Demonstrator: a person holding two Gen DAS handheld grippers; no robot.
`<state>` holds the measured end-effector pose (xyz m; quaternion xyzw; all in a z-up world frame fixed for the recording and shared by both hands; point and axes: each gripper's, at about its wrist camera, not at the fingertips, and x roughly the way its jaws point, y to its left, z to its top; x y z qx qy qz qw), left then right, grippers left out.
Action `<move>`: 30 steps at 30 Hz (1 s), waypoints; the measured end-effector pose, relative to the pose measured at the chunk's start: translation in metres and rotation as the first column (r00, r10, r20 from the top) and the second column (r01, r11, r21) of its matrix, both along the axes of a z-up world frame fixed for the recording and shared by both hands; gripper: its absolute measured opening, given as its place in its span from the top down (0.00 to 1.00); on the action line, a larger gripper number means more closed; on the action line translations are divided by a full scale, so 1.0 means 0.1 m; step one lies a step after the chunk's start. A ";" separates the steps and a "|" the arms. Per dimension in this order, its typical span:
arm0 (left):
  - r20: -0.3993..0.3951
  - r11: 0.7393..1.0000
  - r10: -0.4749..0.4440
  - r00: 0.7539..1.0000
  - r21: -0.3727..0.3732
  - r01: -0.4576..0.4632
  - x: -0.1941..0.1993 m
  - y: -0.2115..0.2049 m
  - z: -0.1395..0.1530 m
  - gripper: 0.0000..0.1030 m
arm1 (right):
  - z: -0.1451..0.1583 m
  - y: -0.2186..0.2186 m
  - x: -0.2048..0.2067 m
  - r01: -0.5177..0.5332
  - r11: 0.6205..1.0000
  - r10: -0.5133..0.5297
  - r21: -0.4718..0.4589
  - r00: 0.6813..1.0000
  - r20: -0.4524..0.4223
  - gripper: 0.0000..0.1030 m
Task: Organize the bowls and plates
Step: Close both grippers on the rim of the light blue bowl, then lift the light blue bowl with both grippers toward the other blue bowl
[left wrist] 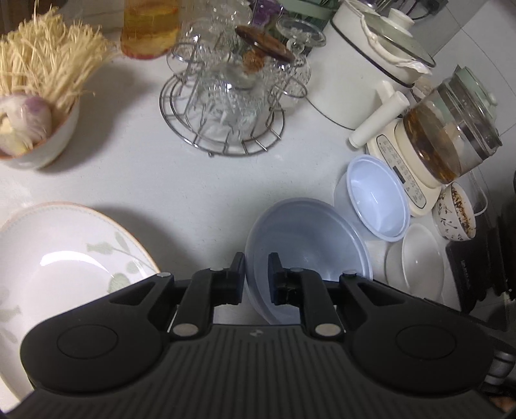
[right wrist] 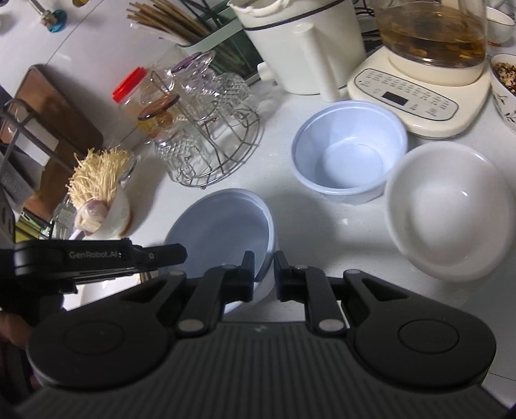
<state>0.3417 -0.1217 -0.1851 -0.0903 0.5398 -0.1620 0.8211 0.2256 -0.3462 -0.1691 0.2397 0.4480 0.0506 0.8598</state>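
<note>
With both the left tongs (left wrist: 256,274) and right tongs (right wrist: 264,274) pinching opposite rims of the pale blue plastic bowl (right wrist: 222,225), just beside the wire glass rack (right wrist: 219,151), lift level and together.

The floral plate (left wrist: 64,254) runs off the left edge and under the left gripper's body, the amber jar (left wrist: 150,25) is blurred and cropped at the top, and the control panel (right wrist: 406,93) markings are unreadably small.

The words "GenRobot.AI" stood in pale letters on the side of the left hand-held gripper (right wrist: 167,253). Markings on the kettle base's control panel (right wrist: 406,96) were too small to read.
</note>
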 end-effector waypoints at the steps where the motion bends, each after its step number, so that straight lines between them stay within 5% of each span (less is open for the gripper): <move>1: 0.003 1.000 -0.002 1.000 0.009 0.002 0.00 0.00 0.00 0.84 | -0.01 0.01 0.01 -0.005 1.000 0.005 0.002 1.000 -0.001 0.85; 19: -0.001 1.000 0.006 1.000 0.025 -0.006 -0.02 -0.01 -0.15 0.83 | -0.17 0.11 0.04 -0.028 0.999 0.027 -0.036 0.999 -0.034 0.83; 27: 0.013 0.999 0.045 0.999 0.027 -0.045 -0.04 -0.01 -0.10 0.57 | -0.14 0.12 0.03 -0.059 0.995 0.057 -0.078 0.998 -0.029 0.83; 30: 0.030 0.998 0.063 0.998 0.015 -0.064 -0.07 0.01 -0.02 0.56 | -0.08 0.11 0.01 -0.066 0.994 0.066 -0.085 0.998 -0.011 0.81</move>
